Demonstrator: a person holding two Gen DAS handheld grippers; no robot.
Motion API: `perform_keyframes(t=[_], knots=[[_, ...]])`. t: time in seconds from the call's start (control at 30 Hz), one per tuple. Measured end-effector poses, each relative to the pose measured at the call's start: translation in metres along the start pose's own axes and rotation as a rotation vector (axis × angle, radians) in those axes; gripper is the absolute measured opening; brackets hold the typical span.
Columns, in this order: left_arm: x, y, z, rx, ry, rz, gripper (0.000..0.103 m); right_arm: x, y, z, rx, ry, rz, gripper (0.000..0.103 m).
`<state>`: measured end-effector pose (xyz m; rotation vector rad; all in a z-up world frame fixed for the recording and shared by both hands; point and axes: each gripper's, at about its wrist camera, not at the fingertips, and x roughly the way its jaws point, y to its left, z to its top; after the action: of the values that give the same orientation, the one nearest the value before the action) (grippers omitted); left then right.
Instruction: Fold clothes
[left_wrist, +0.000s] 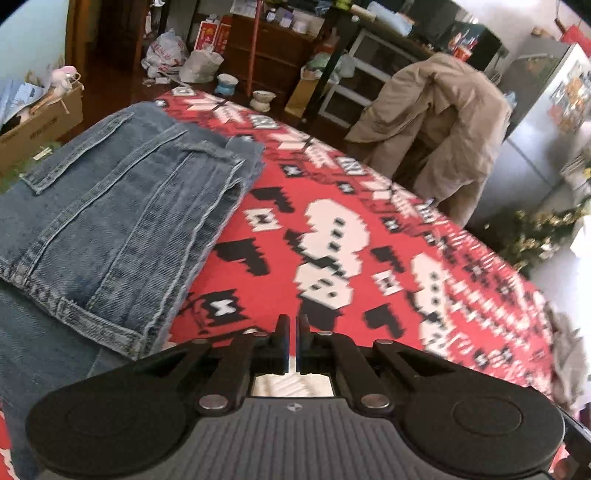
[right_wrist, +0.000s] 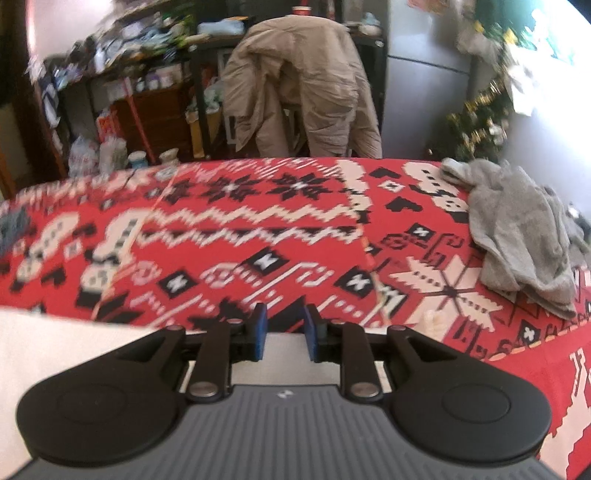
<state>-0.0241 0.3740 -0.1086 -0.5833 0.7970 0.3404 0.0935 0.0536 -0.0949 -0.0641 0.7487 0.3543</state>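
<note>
Denim jacket (left_wrist: 110, 221) lies folded at 10 o'clock of the left gripper (left_wrist: 294, 343), whose fingers are nearly together, empty. Right gripper (right_wrist: 283, 332) fingers stand apart; grey garment (right_wrist: 517, 236) sits crumpled at 2 o'clock on the red patterned cloth (right_wrist: 258, 229).

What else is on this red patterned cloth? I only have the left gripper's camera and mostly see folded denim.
Observer: A crumpled grey garment lies near the right edge of the red cloth, unfolded.
Operator: Is the other gripper holding it?
Observer: No. The right gripper is apart from it, fingers open with nothing between them.
Operator: And the one I'm looking through?
Observer: The left gripper has its fingers nearly together, empty, beside the folded denim.
</note>
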Motion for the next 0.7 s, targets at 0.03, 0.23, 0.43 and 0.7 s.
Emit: perform_keyframes(t=[0.03,0.23,0.43,0.7], knots=[[-0.001,-0.005,0.0,0.002,0.001,-0.017,0.002,-0.002,-0.01,0.005,0.04,-0.002,0.008,0.024],[0.002,-0.041,-0.01,0.054,0.02,-0.052,0.013,-0.008,-0.079,0.025,0.23,0.022,0.025,0.014],[0.013,-0.064,-0.026,0.093,0.064,-0.069,0.021,-0.007,-0.104,0.024,0.332,0.067,0.139,0.014],[0.023,-0.067,-0.03,0.105,0.086,-0.046,0.026,0.012,-0.081,0.01,0.29,0.16,0.143,0.009]])
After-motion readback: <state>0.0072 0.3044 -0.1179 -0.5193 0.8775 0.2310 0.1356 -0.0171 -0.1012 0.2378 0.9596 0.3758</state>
